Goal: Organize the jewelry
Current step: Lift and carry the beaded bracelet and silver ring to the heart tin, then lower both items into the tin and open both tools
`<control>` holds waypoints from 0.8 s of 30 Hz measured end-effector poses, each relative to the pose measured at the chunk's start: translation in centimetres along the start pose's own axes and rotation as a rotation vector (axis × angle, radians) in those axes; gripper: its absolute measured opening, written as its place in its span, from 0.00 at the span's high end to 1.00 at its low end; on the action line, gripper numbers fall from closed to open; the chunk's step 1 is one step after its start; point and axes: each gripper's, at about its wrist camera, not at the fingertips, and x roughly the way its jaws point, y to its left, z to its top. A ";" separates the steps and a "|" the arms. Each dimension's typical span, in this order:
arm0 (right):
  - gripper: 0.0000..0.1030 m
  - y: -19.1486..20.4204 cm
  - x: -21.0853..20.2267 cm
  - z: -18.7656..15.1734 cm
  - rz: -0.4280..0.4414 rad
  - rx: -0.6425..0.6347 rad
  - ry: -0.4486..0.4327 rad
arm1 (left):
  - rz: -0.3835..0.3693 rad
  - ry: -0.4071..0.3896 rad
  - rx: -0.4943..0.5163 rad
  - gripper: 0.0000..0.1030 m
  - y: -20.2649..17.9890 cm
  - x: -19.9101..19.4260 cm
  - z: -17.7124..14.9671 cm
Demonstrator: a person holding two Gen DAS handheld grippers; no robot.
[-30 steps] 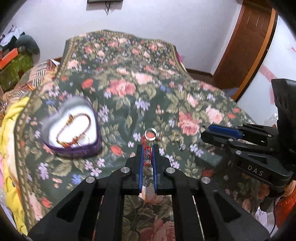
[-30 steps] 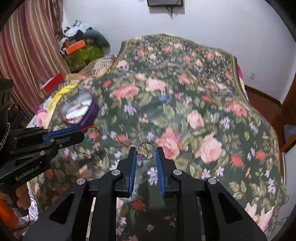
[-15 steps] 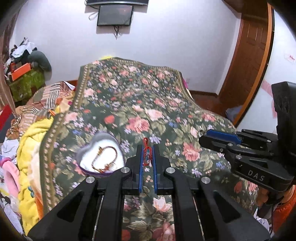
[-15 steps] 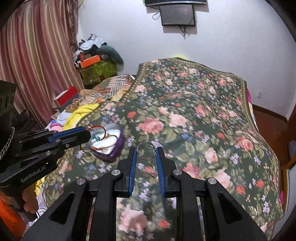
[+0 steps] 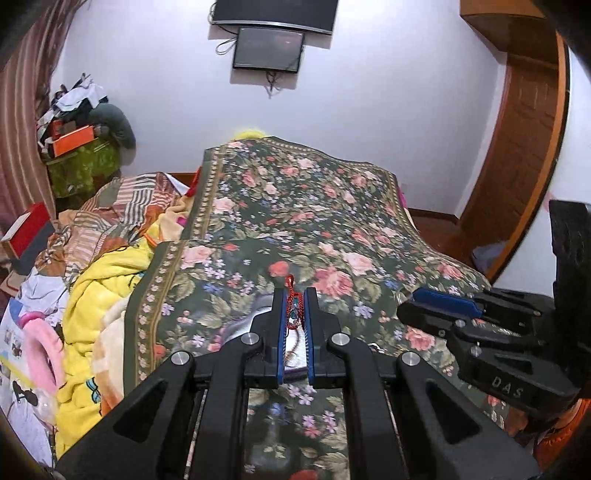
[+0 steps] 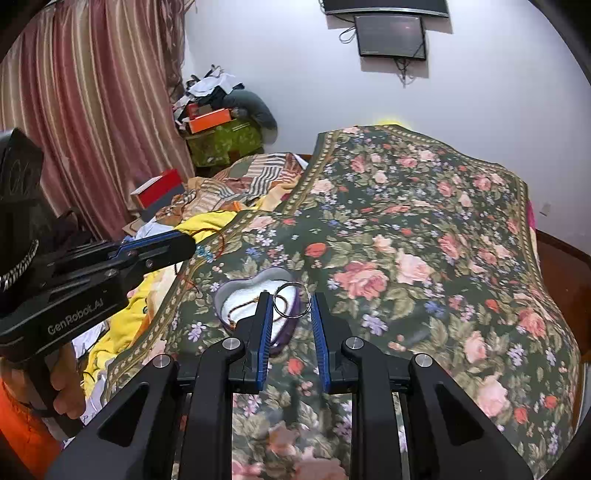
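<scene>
My left gripper point(image 5: 294, 295) is shut on a red cord bracelet point(image 5: 294, 306) and holds it above the heart-shaped purple jewelry box point(image 5: 255, 314), mostly hidden behind my fingers. In the right wrist view the left gripper point(image 6: 184, 242) shows at the left with the red cord point(image 6: 218, 243) hanging from it. My right gripper point(image 6: 290, 301) is shut on a thin silver ring hoop point(image 6: 291, 299), just above the heart box point(image 6: 251, 291), which has a white lining and a beaded bracelet point(image 6: 245, 308) inside.
The floral bedspread point(image 6: 406, 240) covers the bed. A yellow blanket and clothes point(image 5: 99, 280) lie heaped along the bed's left side. A curtain point(image 6: 92, 110), boxes and a wall screen point(image 6: 391, 35) stand beyond. A wooden door point(image 5: 517, 155) is at the right.
Both grippers lifted away from the bed and swung left toward the heart box, still holding the red cord and the silver ring. The box now lies directly under both.
</scene>
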 end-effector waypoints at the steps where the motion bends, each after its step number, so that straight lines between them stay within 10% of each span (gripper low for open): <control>1: 0.82 0.2 0.5 0.1 0.007 -0.004 0.005 | 0.000 0.000 -0.005 0.93 0.2 0.1 0.1; 24: 0.82 0.9 8.3 -1.0 0.071 -0.023 0.145 | -0.004 0.098 -0.033 0.93 3.0 6.7 -0.9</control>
